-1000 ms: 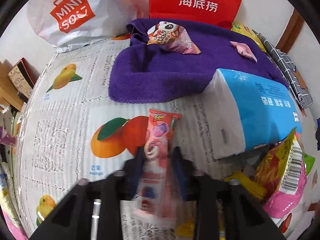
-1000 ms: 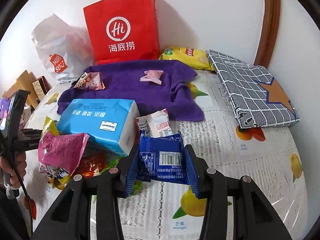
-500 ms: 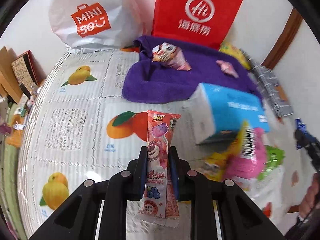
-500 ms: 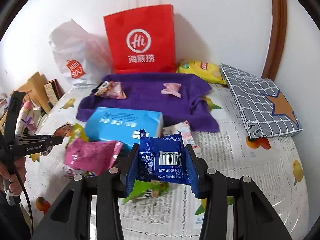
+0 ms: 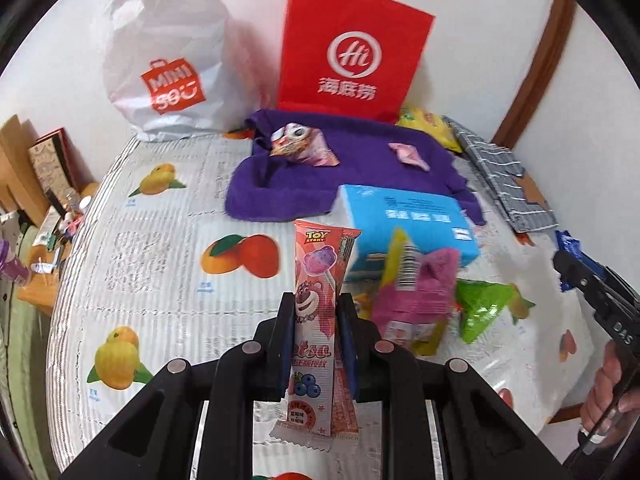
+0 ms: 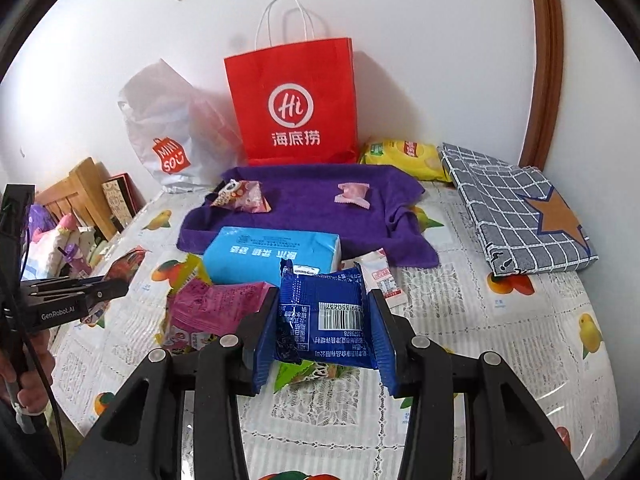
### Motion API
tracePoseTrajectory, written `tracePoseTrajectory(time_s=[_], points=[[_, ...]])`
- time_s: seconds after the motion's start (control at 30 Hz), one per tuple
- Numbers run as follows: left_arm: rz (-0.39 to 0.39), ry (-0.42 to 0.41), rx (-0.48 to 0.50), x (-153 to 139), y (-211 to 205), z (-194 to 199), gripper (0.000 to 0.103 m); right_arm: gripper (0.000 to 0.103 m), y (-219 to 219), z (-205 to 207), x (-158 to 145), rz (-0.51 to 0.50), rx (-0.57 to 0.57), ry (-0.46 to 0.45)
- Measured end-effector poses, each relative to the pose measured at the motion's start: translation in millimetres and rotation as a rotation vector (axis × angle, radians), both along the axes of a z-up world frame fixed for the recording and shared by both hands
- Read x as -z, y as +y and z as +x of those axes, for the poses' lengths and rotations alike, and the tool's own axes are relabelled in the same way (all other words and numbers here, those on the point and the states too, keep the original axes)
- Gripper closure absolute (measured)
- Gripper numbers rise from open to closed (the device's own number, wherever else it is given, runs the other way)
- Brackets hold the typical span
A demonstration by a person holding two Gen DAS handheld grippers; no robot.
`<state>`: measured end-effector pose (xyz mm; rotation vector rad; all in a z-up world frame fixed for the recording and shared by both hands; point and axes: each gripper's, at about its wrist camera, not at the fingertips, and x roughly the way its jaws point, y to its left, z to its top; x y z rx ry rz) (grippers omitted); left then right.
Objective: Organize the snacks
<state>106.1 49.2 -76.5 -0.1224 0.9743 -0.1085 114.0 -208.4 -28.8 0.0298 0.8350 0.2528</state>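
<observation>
Left wrist view. My left gripper (image 5: 314, 320) is clenched on a tall pink lollipop packet (image 5: 318, 304), which stands upright between the pads and is lifted clear of the fruit-print tablecloth (image 5: 160, 248). Landmark: the blue tissue pack (image 5: 408, 224). Just in front of it lies a pink snack bag (image 5: 416, 296), with a green wrapper (image 5: 484, 308) to that bag's right. Behind the tissue pack spreads the purple towel (image 5: 312, 184), bearing a pink-and-white snack pouch (image 5: 300, 146) and a small pink candy (image 5: 408, 156). Behind the towel stand the red paper bag (image 5: 352, 52) and, to its left, the white plastic bag (image 5: 168, 68). At the far right edge my right gripper (image 5: 568, 256) enters, a blue packet showing at its tip.

Right wrist view. My right gripper (image 6: 326, 320) grasps a blue snack packet (image 6: 326, 314), barcode facing the camera, held above the tablecloth and just in front of the tissue pack (image 6: 272, 254). The pads press its two sides. To the right of the tissue pack lies a small white sachet (image 6: 384, 276); well to the right, a folded grey checked cloth (image 6: 520, 216). A yellow chip bag (image 6: 404, 158) lies beside the red bag's base. My left gripper (image 6: 116, 284) shows at the left edge.
</observation>
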Motion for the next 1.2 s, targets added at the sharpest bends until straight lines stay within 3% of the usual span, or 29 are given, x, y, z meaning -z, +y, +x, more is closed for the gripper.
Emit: tracePoseTrajectory(time_s=[0.57, 1.2], points=[[-0.048, -0.049, 0.052, -36, -32, 13, 0.084, 0.061, -10, 18, -21, 0.028, 0.0, -0.029], [-0.008, -0.09, 0.058, -67, -36, 97, 0.084, 0.061, 15, 115, -36, 0.029, -0.035, -0.053]])
